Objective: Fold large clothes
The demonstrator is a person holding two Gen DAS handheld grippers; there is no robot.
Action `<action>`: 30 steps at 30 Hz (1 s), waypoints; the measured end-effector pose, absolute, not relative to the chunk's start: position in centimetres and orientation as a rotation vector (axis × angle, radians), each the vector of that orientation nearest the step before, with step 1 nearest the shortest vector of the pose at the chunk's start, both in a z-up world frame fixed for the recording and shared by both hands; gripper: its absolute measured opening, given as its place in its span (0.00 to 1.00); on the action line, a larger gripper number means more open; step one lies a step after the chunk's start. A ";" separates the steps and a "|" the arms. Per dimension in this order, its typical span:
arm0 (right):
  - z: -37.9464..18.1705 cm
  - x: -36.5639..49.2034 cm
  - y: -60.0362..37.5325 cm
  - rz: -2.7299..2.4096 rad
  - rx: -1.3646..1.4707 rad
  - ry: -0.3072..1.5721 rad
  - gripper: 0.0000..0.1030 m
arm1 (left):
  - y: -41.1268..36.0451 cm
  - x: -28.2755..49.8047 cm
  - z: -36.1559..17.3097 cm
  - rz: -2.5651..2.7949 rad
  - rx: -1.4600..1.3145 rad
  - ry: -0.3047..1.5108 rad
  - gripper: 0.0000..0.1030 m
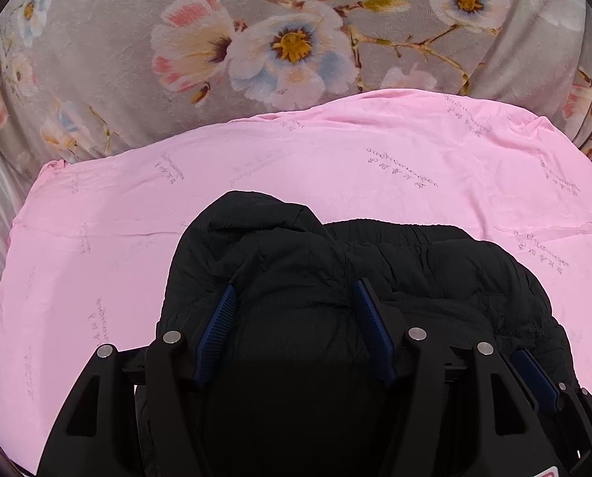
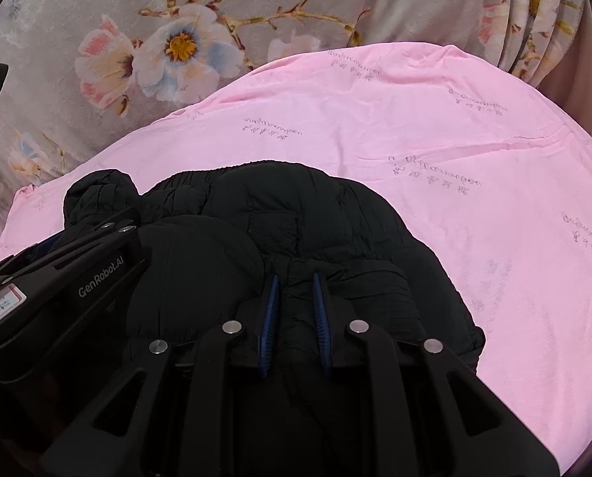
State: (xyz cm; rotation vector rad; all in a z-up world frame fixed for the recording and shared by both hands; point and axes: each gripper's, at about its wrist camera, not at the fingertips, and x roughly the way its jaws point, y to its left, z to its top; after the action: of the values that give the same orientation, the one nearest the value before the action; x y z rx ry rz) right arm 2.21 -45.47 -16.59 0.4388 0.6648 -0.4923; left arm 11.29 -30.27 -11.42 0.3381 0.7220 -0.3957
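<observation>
A black puffy jacket (image 1: 415,270) lies bunched on a pink sheet (image 1: 335,159); it also shows in the right wrist view (image 2: 296,214). My left gripper (image 1: 294,290) is open, its blue-padded fingers wide apart over a bulging fold of the jacket. My right gripper (image 2: 294,278) has its fingers close together, pinching a fold of the black jacket between them. The left gripper's body (image 2: 57,278) shows at the left of the right wrist view, and the right gripper's finger (image 1: 534,377) shows at the lower right of the left wrist view.
The pink sheet (image 2: 494,159) covers the work surface. Beyond it lies a grey blanket with large flowers (image 1: 288,39), also in the right wrist view (image 2: 168,47), with folds at the right.
</observation>
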 end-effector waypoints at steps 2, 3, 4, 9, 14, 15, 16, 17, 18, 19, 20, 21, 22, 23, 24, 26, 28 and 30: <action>-16.7 2.2 -45.6 -0.487 0.438 0.664 0.16 | -30.3 11.3 -11.4 -0.396 0.340 0.722 0.57; -16.6 2.3 -45.6 -0.484 0.436 0.666 0.16 | -30.4 11.3 -11.4 -0.398 0.340 0.725 0.57; -16.5 2.3 -45.7 -0.481 0.433 0.673 0.16 | -30.4 11.4 -11.3 -0.401 0.340 0.732 0.57; -14.6 2.1 -46.3 -0.431 0.450 0.746 0.17 | -29.2 12.1 -9.0 -0.461 0.282 0.850 0.72; -8.1 -2.3 -44.9 -0.426 0.441 0.666 0.28 | -25.7 9.9 -4.2 -0.428 0.250 0.845 0.82; -7.2 -3.0 -44.4 -0.437 0.429 0.662 0.40 | -25.3 9.3 -3.5 -0.419 0.262 0.836 0.83; -6.0 -4.1 -43.7 -0.450 0.415 0.650 0.47 | -24.7 8.5 -2.8 -0.408 0.277 0.826 0.83; -5.3 -5.0 -43.1 -0.449 0.411 0.638 0.48 | -24.2 7.7 -2.2 -0.403 0.286 0.821 0.83; -4.7 -5.7 -42.7 -0.448 0.409 0.634 0.48 | -23.8 7.2 -1.8 -0.399 0.289 0.821 0.83; -4.4 -6.4 -42.1 -0.450 0.404 0.635 0.48 | -23.3 6.7 -1.5 -0.392 0.287 0.824 0.83; -4.4 -6.8 -41.7 -0.454 0.399 0.639 0.49 | -22.7 6.0 -1.3 -0.393 0.278 0.831 0.83; -4.6 -7.0 -41.4 -0.456 0.397 0.650 0.50 | -22.3 5.7 -1.3 -0.395 0.274 0.838 0.83; -5.1 -7.1 -41.1 -0.454 0.400 0.670 0.50 | -22.0 5.2 -1.4 -0.395 0.275 0.851 0.83; -5.8 -7.1 -41.0 -0.452 0.406 0.683 0.50 | -21.8 4.7 -1.6 -0.397 0.280 0.864 0.83; -6.4 -7.0 -41.0 -0.455 0.414 0.696 0.51 | -21.6 4.4 -1.8 -0.398 0.284 0.871 0.83; -7.6 -6.9 -41.2 -0.463 0.426 0.718 0.54 | -21.5 3.8 -2.5 -0.405 0.301 0.884 0.83; -8.4 -6.9 -41.6 -0.462 0.457 0.726 0.57 | -21.5 3.4 -3.3 -0.412 0.317 0.903 0.83; -9.1 -7.0 -42.0 -0.461 0.486 0.741 0.61 | -21.4 3.0 -4.1 -0.415 0.325 0.914 0.83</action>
State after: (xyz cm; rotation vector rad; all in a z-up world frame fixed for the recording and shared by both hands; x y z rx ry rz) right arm -6.97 -42.05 -9.15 0.4856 0.7413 -0.4608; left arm 2.99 -21.41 -4.10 0.3253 0.9144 -0.4148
